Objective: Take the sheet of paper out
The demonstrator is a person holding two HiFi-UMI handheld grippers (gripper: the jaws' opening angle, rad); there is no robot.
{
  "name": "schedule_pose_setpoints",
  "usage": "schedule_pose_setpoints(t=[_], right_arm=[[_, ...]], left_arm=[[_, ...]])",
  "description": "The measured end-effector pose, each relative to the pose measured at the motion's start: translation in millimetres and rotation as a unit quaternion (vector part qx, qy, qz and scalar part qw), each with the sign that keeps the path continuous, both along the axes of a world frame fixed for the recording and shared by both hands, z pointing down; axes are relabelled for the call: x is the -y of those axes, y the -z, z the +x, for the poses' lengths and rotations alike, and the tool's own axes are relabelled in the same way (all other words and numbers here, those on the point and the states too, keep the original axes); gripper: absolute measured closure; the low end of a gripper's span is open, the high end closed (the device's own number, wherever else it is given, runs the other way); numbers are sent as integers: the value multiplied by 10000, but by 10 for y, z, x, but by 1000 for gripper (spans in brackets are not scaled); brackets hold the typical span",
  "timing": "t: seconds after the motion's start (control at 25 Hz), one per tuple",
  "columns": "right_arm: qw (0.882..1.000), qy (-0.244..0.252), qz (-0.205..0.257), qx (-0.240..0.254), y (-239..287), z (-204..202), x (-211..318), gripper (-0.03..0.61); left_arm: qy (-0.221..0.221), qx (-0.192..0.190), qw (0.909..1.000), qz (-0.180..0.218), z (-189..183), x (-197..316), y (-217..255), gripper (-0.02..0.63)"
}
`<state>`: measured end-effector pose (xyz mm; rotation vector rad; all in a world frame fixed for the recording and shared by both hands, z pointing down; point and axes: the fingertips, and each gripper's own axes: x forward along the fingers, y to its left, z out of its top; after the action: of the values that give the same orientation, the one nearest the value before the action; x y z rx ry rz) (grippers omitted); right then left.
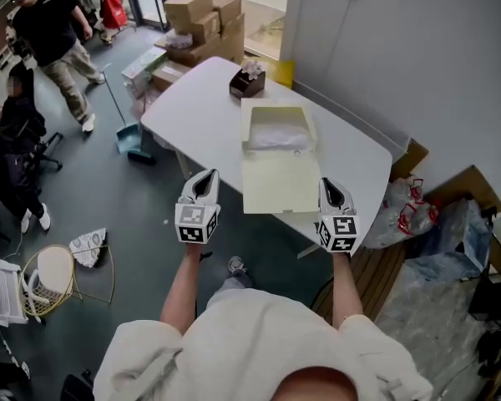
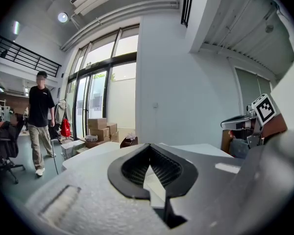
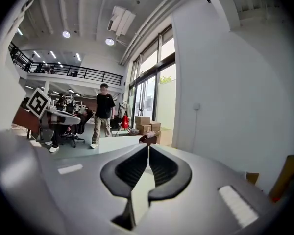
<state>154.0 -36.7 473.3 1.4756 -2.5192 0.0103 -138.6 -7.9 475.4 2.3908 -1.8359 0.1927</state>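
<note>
Head view steeply down over left gripper (image 1: 207, 180) and right gripper (image 1: 329, 187), gripper views low along own jaws, all sharing surface (image 1: 202, 98) beyond jaws.

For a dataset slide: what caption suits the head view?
Left gripper and right gripper, both shut, hover before an open cream box holding white paper on a white table.

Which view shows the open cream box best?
Head view: the cream box lies open on the white table, seen whole from above. Both gripper views show at most a pale sliver behind their jaws, too little to tell.
</note>
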Motion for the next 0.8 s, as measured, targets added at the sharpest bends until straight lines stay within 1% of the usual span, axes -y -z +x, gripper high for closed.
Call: schedule_pose_setpoints(t=[0.12,0.28,0.48,0.64,0.8], right_arm=[[9998,-164,-35,-67,4,-99,220,578],[9991,-397,-62,-168,17,-167,455,578],[9978,-600,-49,-291,23,-240,704,578],[9970,-661,-48,-409,62,-286,893,578],[9969,-558,-8,-549,121,-399,1051,578]], left_arm=[[-138,-38,9999,5,-141,331,-3,612],[-368,-108,9993,19,-238,723,-20,612],[-591,-150,9981,12,-323,1082,-99,612],[-677,-166,9976,-33,-388,1286,-164,612],[-705,-270,9971,-134,-446,1388,-207,612]])
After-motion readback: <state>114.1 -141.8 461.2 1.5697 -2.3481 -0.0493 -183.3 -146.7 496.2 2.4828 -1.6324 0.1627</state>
